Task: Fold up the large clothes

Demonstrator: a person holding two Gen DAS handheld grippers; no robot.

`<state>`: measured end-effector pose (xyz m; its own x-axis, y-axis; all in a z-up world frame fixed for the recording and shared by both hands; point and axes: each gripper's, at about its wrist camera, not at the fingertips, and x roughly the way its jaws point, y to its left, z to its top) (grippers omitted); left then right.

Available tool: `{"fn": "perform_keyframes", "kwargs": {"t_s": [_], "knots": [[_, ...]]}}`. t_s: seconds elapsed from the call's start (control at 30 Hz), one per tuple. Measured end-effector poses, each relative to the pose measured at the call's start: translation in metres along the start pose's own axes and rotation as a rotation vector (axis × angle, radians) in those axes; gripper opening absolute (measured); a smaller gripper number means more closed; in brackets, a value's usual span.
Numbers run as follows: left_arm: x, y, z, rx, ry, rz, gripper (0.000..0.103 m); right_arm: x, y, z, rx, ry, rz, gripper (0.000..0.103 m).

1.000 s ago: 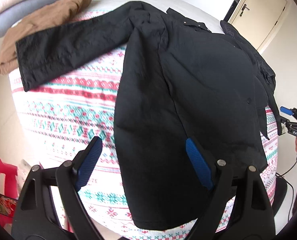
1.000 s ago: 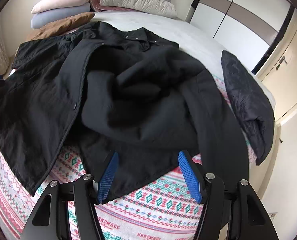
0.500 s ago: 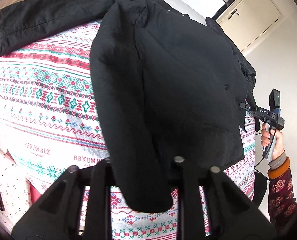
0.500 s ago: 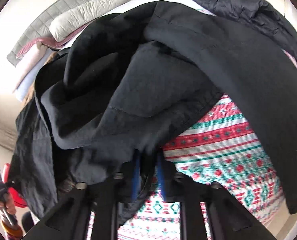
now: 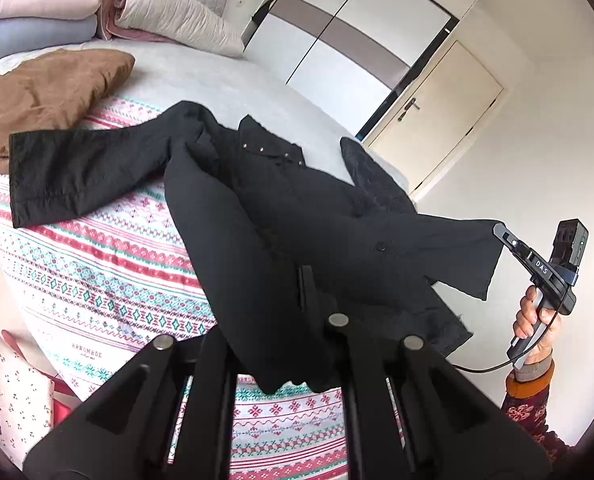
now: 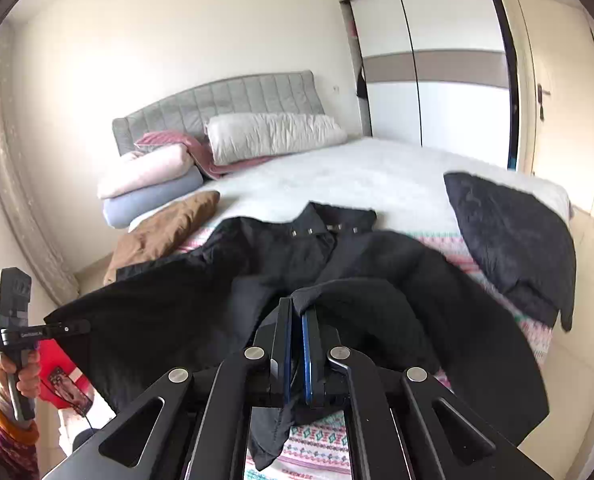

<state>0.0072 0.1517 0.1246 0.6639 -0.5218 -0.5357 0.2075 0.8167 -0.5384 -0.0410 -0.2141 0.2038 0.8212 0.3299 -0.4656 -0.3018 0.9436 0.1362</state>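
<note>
Bedroom scene: on the patterned bedspread (image 5: 97, 280), a black jacket (image 5: 297, 216) hangs hem-first, hiding the left gripper (image 5: 303, 280), still closing on it; the right gripper (image 6: 297, 320) visibly pinches fabric.

Tongs (image 6: 297, 320) clamped — jacket (image 5: 297, 208) hem aloft

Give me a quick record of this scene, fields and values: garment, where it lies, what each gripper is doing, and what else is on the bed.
garment: black coat
surface: patterned bedspread
left gripper: closing on the coat's hem corner, lifted
right gripper: shut on the coat's hem, lifted
sleeve: spread flat
also on bed: brown garment, dark quilted garment, pillows
</note>
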Motion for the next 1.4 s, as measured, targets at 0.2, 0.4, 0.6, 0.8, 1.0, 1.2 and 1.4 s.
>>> {"fn": "perform_keyframes", "kwargs": {"t_s": [0.2, 0.4, 0.6, 0.8, 1.0, 1.2, 1.4], "knots": [[-0.046, -0.005, 0.023, 0.032, -0.076, -0.001, 0.013, -0.034, 0.034, 0.07, -0.042, -0.082, -0.031, 0.003], [-0.007, 0.024, -0.012, 0.119, 0.11, 0.189, 0.055, 0.003, 0.021, 0.038, -0.046, 0.11, -0.078, 0.013], [0.026, 0.058, -0.083, 0.254, 0.299, 0.426, 0.064, 0.064, -0.014, -0.085, -0.006, 0.468, -0.046, 0.036], [-0.009, 0.063, -0.113, 0.387, 0.283, 0.456, 0.069, 0.042, -0.039, -0.143, 0.058, 0.521, 0.002, 0.043], [-0.051, 0.087, -0.135, 0.449, 0.228, 0.498, 0.076, -0.024, -0.054, -0.169, 0.061, 0.42, -0.05, 0.069], [-0.026, 0.108, -0.154, 0.497, 0.296, 0.611, 0.076, -0.026, -0.061, -0.214, 0.091, 0.51, -0.106, 0.07], [0.015, 0.107, -0.151, 0.481, 0.315, 0.534, 0.061, -0.005, -0.066, -0.245, 0.096, 0.553, -0.158, 0.07]]}}
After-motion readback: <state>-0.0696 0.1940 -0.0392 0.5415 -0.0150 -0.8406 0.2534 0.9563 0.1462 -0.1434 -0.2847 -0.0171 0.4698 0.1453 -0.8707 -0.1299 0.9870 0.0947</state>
